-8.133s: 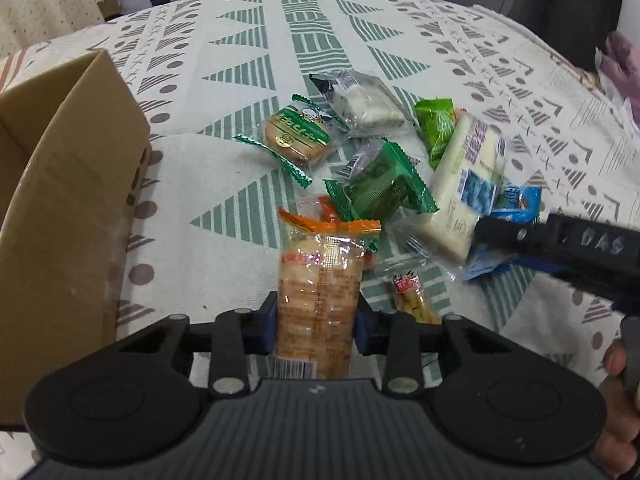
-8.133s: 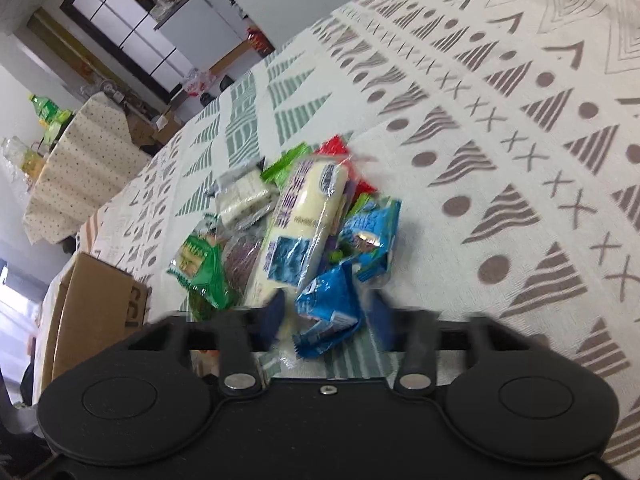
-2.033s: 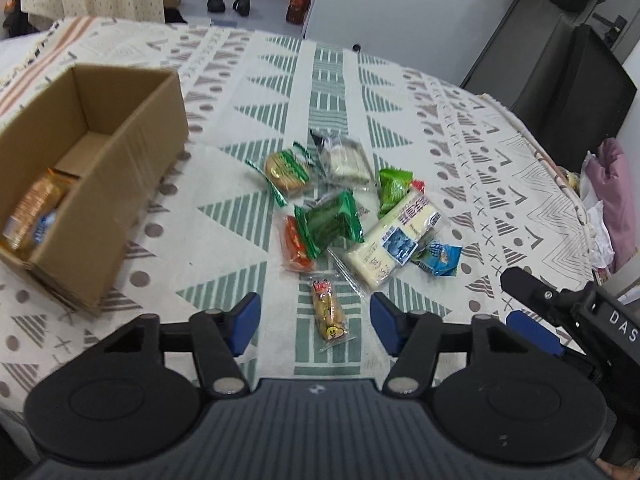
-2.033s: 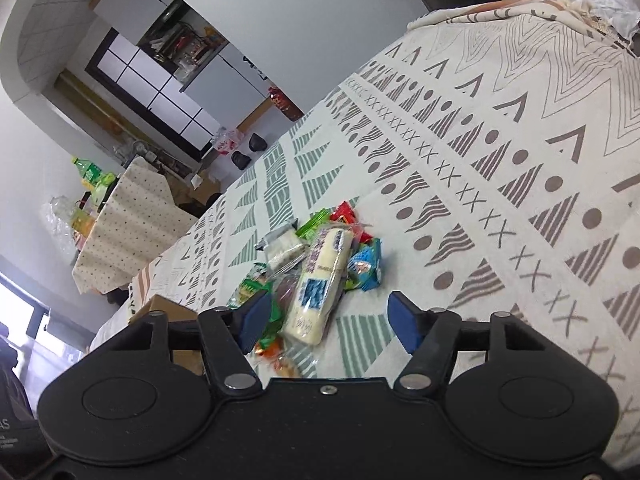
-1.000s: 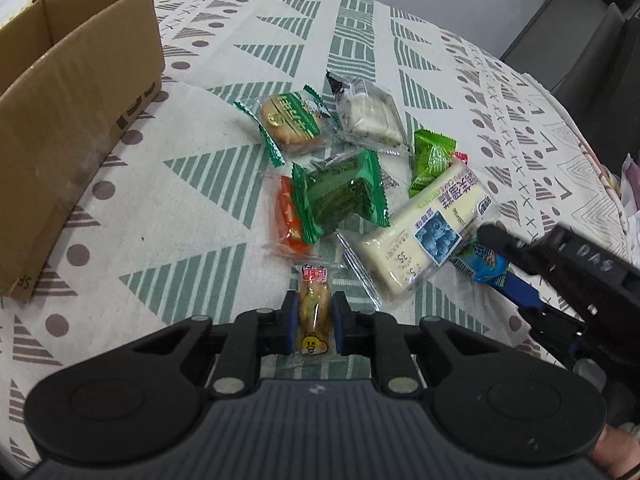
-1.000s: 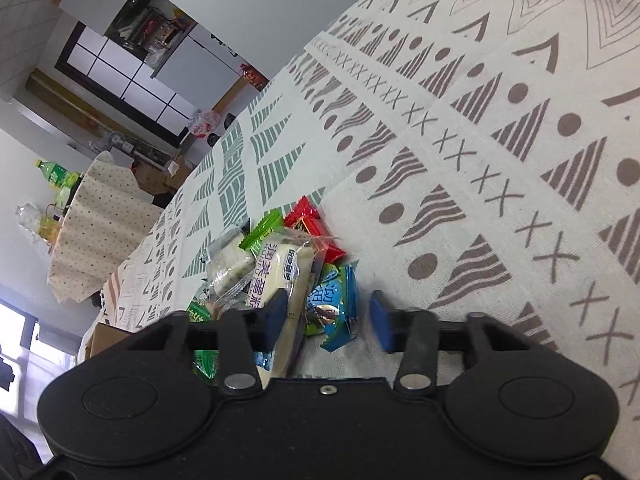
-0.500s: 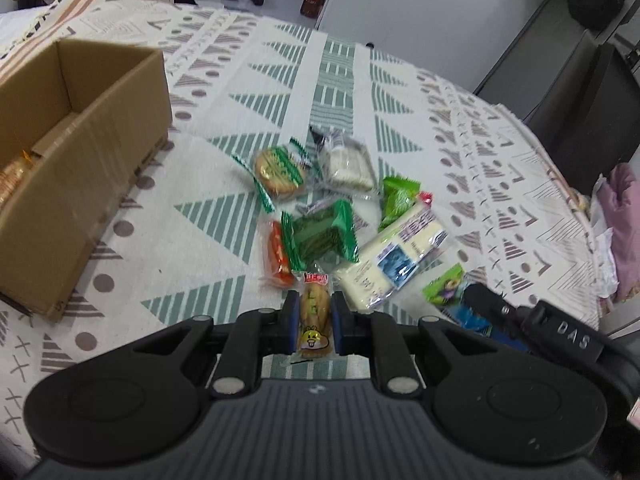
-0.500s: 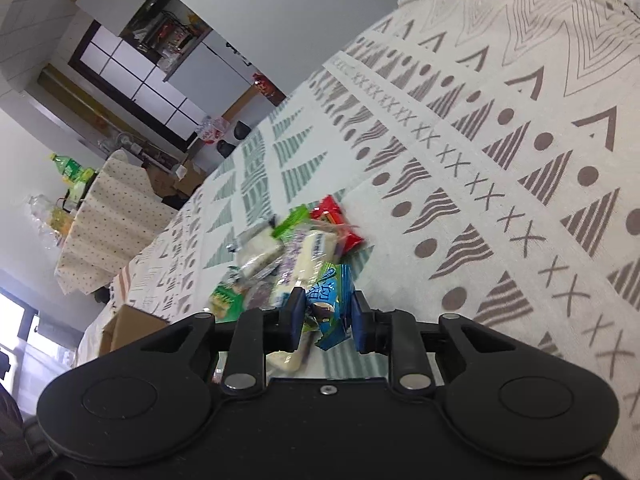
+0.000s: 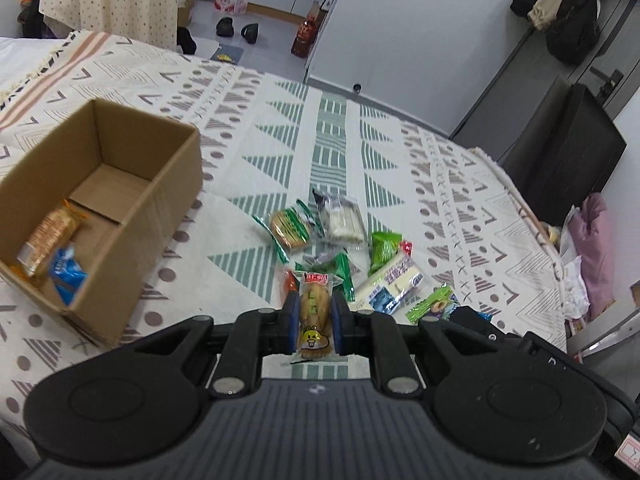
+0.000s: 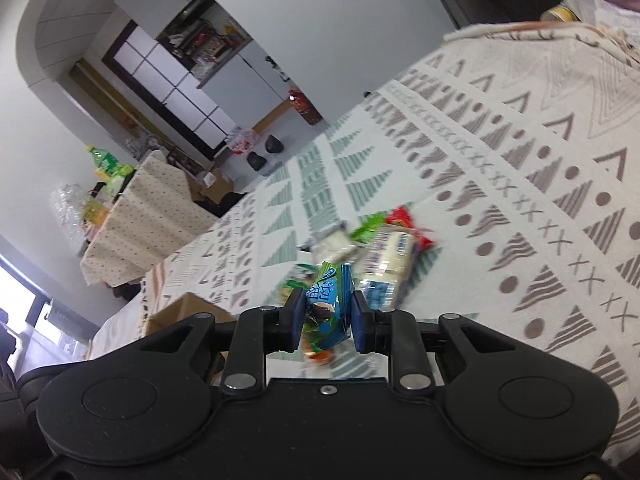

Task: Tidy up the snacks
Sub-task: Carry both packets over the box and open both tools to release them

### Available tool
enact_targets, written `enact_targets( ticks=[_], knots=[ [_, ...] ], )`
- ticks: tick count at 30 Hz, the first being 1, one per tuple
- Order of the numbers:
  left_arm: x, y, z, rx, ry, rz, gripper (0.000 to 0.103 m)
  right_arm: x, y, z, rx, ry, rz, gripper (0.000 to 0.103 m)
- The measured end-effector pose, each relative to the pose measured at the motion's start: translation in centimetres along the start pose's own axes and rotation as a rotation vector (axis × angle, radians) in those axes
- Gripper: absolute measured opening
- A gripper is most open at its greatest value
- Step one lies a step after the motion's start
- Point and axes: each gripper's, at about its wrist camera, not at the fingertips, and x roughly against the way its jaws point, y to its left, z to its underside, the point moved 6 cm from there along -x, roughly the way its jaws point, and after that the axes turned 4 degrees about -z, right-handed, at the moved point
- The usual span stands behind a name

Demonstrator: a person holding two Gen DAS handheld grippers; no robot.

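My left gripper is shut on a small clear-wrapped yellow snack with a red label, lifted above the patterned cloth. My right gripper is shut on a blue and green snack packet, also raised. On the cloth lies a pile of snacks: a long white and blue pack, a green wrapper, a round biscuit pack and a clear white pack. An open cardboard box stands at the left, holding an orange cracker pack and a blue packet.
The patterned cloth covers a wide surface that drops off at the far edge. A dark chair stands at the right, with pink fabric beside it. Shoes and bottles lie on the floor behind.
Both grippers closed on their snacks about a second ago and have since lifted them higher, away from the pile. The box now shows more of its inside.
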Motion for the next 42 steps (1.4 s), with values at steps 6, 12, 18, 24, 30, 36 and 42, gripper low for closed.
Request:
enact_targets(
  ticks=[6,12,18,24,30,36,42],
  knots=[
    [2.4,1.7,-1.1,0.014,-0.04,0.011,0.015,0.7,3.0,0.3,0.031,-0.012,-0.025,0.024],
    [4.1,3.6,-2.0,0.03,-0.071,0.019,0.015,0.9,5.6,0.7,0.068,-0.019,-0.038,0.024],
    [5.4,5.8,-2.7,0.056,-0.089,0.024,0.015,0.5,7.7,1.5,0.094,-0.013,-0.048,0.024],
    [6.3,8.5,-3.8,0.083,-0.102,0.018,0.015,-0.6,9.9,2.6,0.117,0.001,-0.062,0.024],
    [6.8,11.6,-4.9,0.113,-0.117,0.001,0.015,-2.1,12.4,3.5,0.141,0.016,-0.086,0.024],
    [6.5,14.4,-5.8,0.137,-0.113,-0.015,0.015,-3.9,14.6,4.3,0.168,0.039,-0.109,0.024],
    [5.7,16.7,-6.5,0.162,-0.098,-0.025,0.015,-5.6,16.4,5.2,0.189,0.069,-0.123,0.024]
  ],
)
